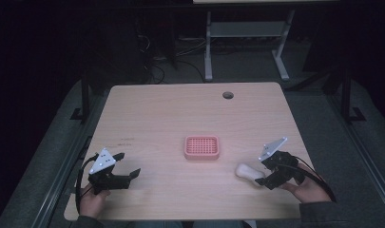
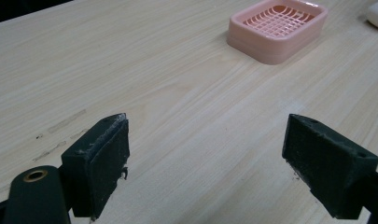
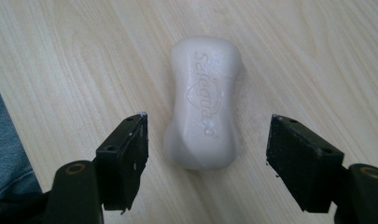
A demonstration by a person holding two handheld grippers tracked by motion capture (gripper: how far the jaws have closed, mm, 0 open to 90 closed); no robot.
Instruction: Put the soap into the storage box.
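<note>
Right gripper (image 3: 207, 135), jaws wide, straddles white soap bar (image 3: 203, 100) lying flat near bench (image 1: 157, 118) front right edge, untouched. Pink soap dish (image 1: 202, 147) mid-bench. Left gripper (image 2: 207, 154), jaws wide, over bare wood, front left.

Two hand-held black grippers, dark sleeves

The left gripper (image 1: 129, 174) and right gripper (image 1: 260, 180) are black, each topped by a grey three-cornered plate with dark dots and trailing a black cable toward 6 o'clock. The jaws are blocky black pads with small screw holes and scuffed, whitish edges; a brass-ringed hole sits at each jaw's base. Both sleeves (image 1: 318, 213) are dark grey.
</note>
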